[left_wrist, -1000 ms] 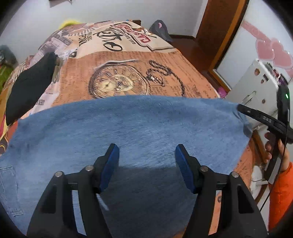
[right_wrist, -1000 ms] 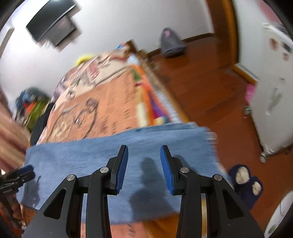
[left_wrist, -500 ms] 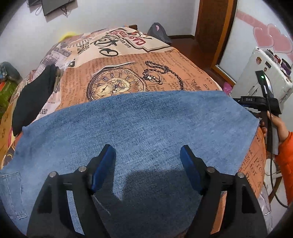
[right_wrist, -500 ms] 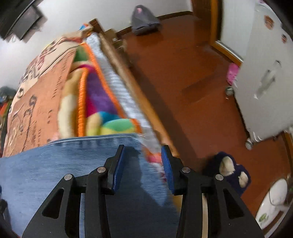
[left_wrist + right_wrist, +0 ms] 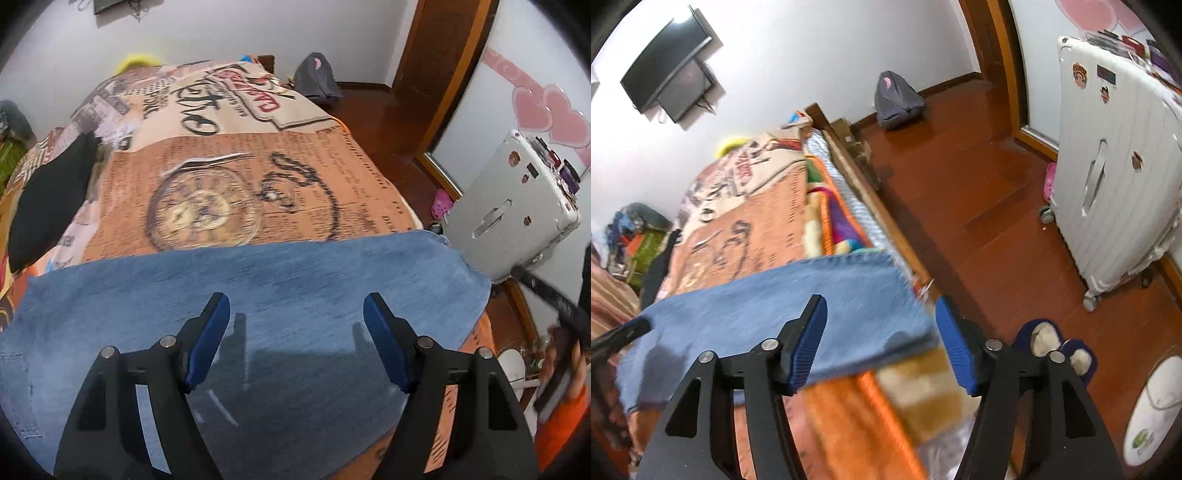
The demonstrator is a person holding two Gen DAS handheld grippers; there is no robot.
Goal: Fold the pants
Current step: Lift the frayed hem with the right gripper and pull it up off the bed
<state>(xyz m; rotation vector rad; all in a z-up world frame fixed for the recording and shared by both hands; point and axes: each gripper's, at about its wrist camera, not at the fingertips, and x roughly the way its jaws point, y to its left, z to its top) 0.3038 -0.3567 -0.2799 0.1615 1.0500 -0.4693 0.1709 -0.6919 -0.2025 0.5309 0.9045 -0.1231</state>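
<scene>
The left gripper [image 5: 295,332] hung spread and empty above the near middle of the pants [image 5: 258,295], which lay flat across the bedspread [image 5: 229,166]. At the right hem, the right gripper [image 5: 881,341] had widened its jaws within the last second and gripped nothing, which suggested regrasping before the next fold. The bedspread's red far lettering was too distorted to read reliably.
</scene>
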